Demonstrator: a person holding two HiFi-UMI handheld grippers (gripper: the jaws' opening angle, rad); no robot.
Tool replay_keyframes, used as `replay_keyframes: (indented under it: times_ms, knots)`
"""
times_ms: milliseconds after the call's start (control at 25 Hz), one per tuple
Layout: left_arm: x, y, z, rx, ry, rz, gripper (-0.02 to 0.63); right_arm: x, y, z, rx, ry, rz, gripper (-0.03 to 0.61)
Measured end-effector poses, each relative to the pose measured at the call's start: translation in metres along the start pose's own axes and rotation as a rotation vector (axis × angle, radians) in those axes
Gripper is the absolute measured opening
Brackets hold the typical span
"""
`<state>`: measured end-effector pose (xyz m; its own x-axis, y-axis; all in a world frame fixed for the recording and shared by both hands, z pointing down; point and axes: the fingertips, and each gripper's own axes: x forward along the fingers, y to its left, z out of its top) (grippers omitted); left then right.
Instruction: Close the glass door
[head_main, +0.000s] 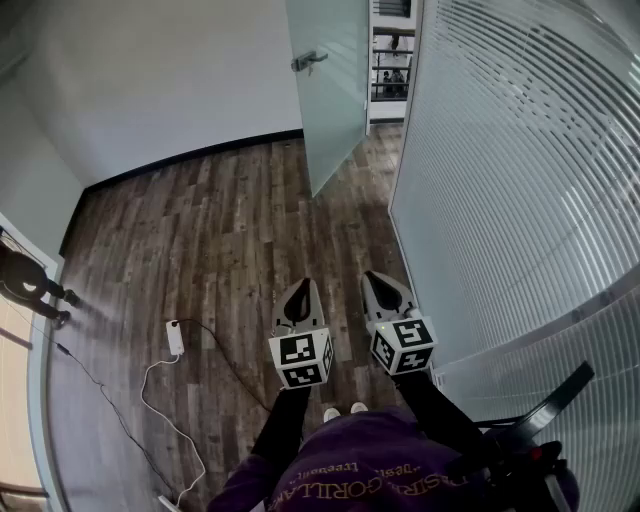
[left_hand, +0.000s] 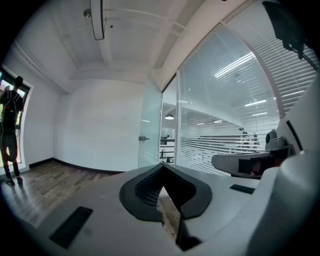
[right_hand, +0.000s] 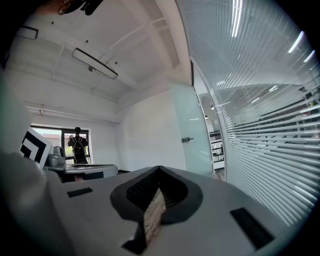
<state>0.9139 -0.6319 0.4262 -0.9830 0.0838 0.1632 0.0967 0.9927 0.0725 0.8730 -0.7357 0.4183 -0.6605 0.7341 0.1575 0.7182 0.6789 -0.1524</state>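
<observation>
**Head view**
- door: frosted glass door (head_main: 330, 90) stands open, swung into the room, its edge towards the camera
- handle: metal handle (head_main: 308, 61) on the door's left face, near the top of the frame
- doorway: open gap between the door and the blind wall (head_main: 520, 170) on the right
- left gripper (head_main: 303, 290): held out over the wood floor (head_main: 200, 240), pointing at the door and well apart from it
- right gripper (head_main: 378, 280): just beside the left one, parallel to it, close to the blind wall
- cubes: marker cube on each gripper, left cube (head_main: 301, 358) and right cube (head_main: 403, 346)
- floor clutter: white adapter (head_main: 175, 337) with a cable (head_main: 160, 400) lying to the left
- shoes: white toes (head_main: 343, 411) below the grippers

**Left gripper view**
- jaws: tips together, nothing between them, only floor shows through the gap behind the tips
- door: ahead and slightly left of the tips (left_hand: 150, 127), far off, with the doorway to its right
- right gripper: its grey body shows at the right edge

**Right gripper view**
- jaws: tips meet, empty, floor visible through the slot below them
- door: ahead and right of centre (right_hand: 192, 132), handle facing the room, no contact
- blind wall: fills the right side
- background: a person (right_hand: 77, 147) stands at a window on the far left
- ceiling: long light (right_hand: 95, 63) overhead
</observation>
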Motion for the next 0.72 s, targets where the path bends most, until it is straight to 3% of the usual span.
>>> replay_keyframes:
  times_ms: [320,720]
  knots:
    - [0.006,0.011,0.047,0.07,-0.097,0.024,0.002,0.014,0.005,0.034,-0.043,-0.056,0.011,-0.003]
    - [-0.005,0.012,0.036,0.059,-0.105,0.05,0.002,0.011,0.002,0.025,-0.028,-0.06,0.003,-0.003]
